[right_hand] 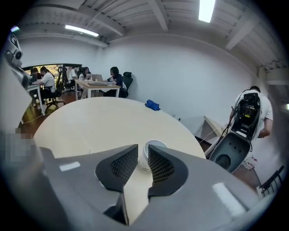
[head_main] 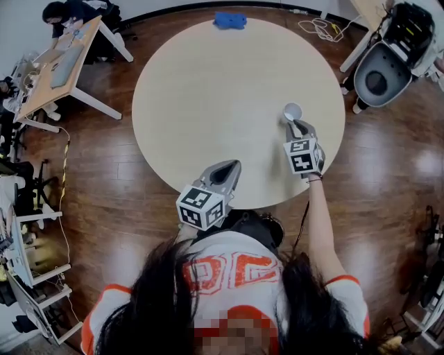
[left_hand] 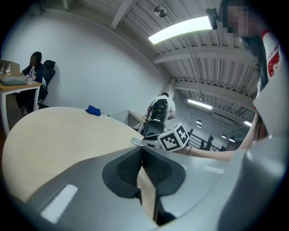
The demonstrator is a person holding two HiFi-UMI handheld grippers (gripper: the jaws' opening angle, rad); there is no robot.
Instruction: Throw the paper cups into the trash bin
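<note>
- At 10 o'clock from the round table (head_main: 208, 83), well off on the wood floor, I see a desk (head_main: 61, 64) with a seated person (head_main: 66, 12) bent over it.
- My left gripper (head_main: 232, 165) hangs at the table's 6 o'clock edge, its marker cube towards my operator's chest. In the left gripper view its tips (left_hand: 141, 151) are pressed together with nothing between them, and the pale tabletop (left_hand: 58, 135) spreads out beyond.
- A crumpled blue object (head_main: 229, 19) lies on the table's far rim at 12 o'clock. It also shows in the right gripper view (right_hand: 152, 105), well apart from everything else on the top.
- The paper cup (head_main: 293, 111) stands upright on the table, mouth up, about halfway from the centre towards 3 o'clock.
- My right gripper (head_main: 295, 125) reaches in from the 4 o'clock side, low over the table. In its own view the jaws are spread and the cup (right_hand: 153, 146) stands between the tips (right_hand: 143, 154), a ribbed pad close on either side. I cannot tell whether either pad touches the cup wall.
- The trash bin (head_main: 378, 78) sits on the floor off the table at 2 o'clock, its dark round mouth open. In the right gripper view it (right_hand: 228, 155) lies at 3 o'clock of the cup, with a person (right_hand: 253, 110) standing just behind it.
</note>
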